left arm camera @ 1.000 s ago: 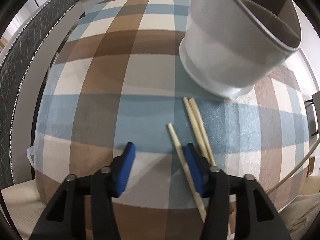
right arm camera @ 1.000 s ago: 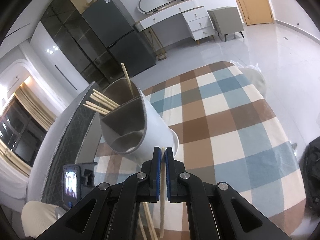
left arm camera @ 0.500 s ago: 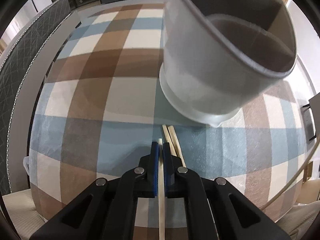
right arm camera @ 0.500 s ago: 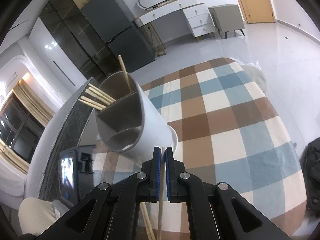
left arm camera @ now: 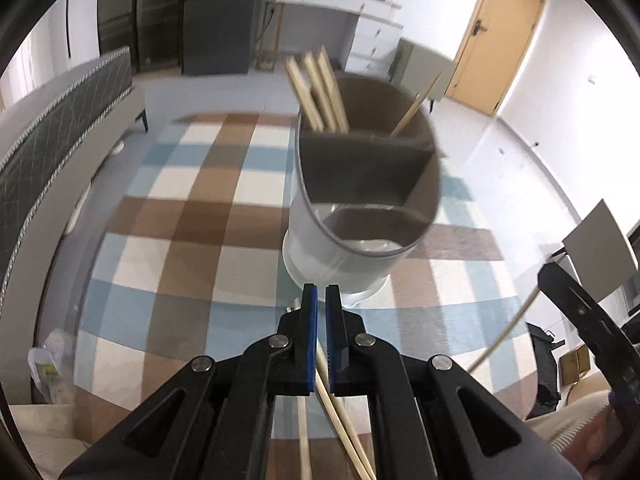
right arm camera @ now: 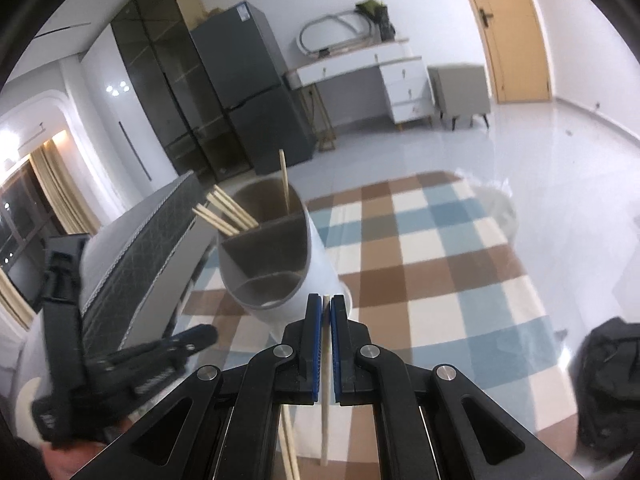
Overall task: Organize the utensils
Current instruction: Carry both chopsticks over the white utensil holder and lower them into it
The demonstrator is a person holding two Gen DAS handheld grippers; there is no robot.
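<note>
Left gripper [left arm camera: 321, 300] jaws closed on chopstick [left arm camera: 326, 384], lifted toward holder [left arm camera: 362, 184].

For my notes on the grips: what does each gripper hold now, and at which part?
The left gripper and the right gripper each pinch one chopstick close to its upper end, near the holder.

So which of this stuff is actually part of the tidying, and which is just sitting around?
Part of the job:
- divided holder, four chopsticks already standing in it
- chopstick pinched in the left tongs
- chopstick pinched in the right tongs
- loose chopstick on the checked tablecloth

Just lying about:
- fridge
- white desk
- door
- dark bag
</note>
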